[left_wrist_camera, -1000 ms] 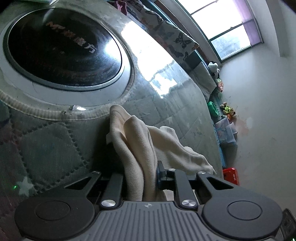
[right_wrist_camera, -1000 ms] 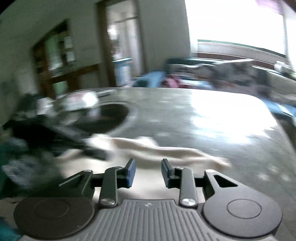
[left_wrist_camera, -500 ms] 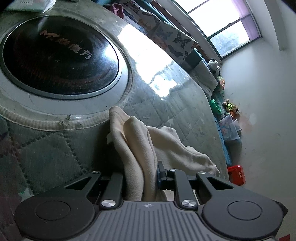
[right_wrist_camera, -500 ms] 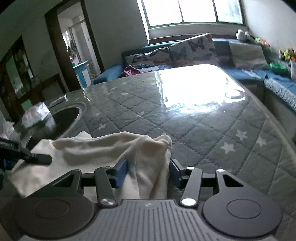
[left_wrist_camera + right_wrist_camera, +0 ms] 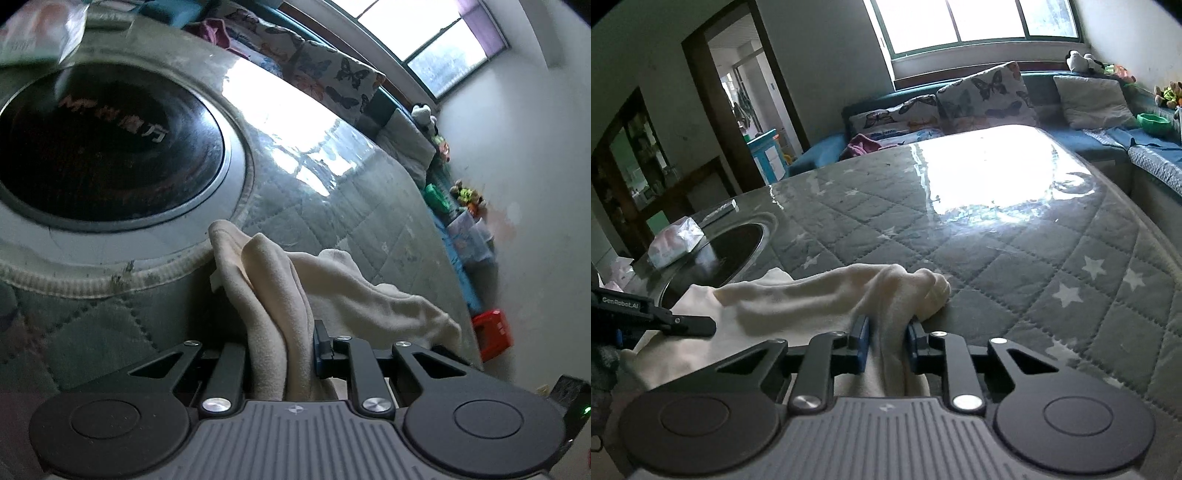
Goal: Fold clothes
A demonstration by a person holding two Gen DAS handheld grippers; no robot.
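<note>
A big round table [image 5: 1015, 236] fills most of the room, covered in a grey quilted, star-printed cloth under a glossy clear sheet that glares with light from the window [image 5: 979, 18]. Its far half lies bare up to the rounded edge, where a blue corner sofa [image 5: 1108, 140] with butterfly cushions [image 5: 990, 96] runs close along it. Set into the table is a black induction cooktop [image 5: 99, 155], a tissue pack [image 5: 674, 242] resting on its rim. Just beside the cooktop lies the cream garment [image 5: 820, 295], bunched on the near edge. The right gripper [image 5: 886, 341] is clamped on a fold of it; the left gripper [image 5: 280, 343] pinches another bunched fold.
</note>
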